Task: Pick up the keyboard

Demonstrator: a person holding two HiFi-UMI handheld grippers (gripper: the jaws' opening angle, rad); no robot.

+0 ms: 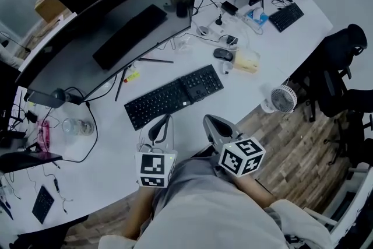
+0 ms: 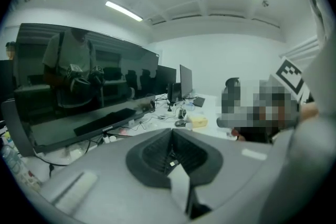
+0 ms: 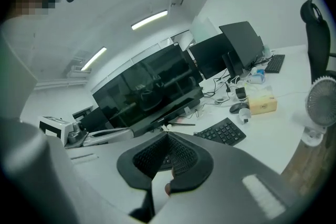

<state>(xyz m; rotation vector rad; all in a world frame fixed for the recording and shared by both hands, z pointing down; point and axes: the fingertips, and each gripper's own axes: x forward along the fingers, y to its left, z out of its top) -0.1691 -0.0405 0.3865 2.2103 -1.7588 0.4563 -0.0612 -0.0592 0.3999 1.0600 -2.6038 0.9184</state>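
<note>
We see the keyboard (image 1: 173, 96) lying flat and slantwise on the white desk (image 1: 250, 103), about midway between the near edge and the big curved monitor (image 1: 116, 26) along the far edge. Nothing touches it. The left gripper (image 1: 166, 118) and the right gripper (image 1: 207, 120) both hang over the near edge, just short of the keyboard's long side. Each has its jaws pressed together with nothing between them, as each gripper's own view shows. Further toward the right edge lie a mouse (image 1: 222, 54) and a tissue box (image 1: 247, 60), with a small fan (image 1: 284, 98) at that edge, all apart from the keyboard. We judge the pickup as not yet begun. The jaws have to spread, reach the keyboard's ends or edge, close on it and lift.
</note>
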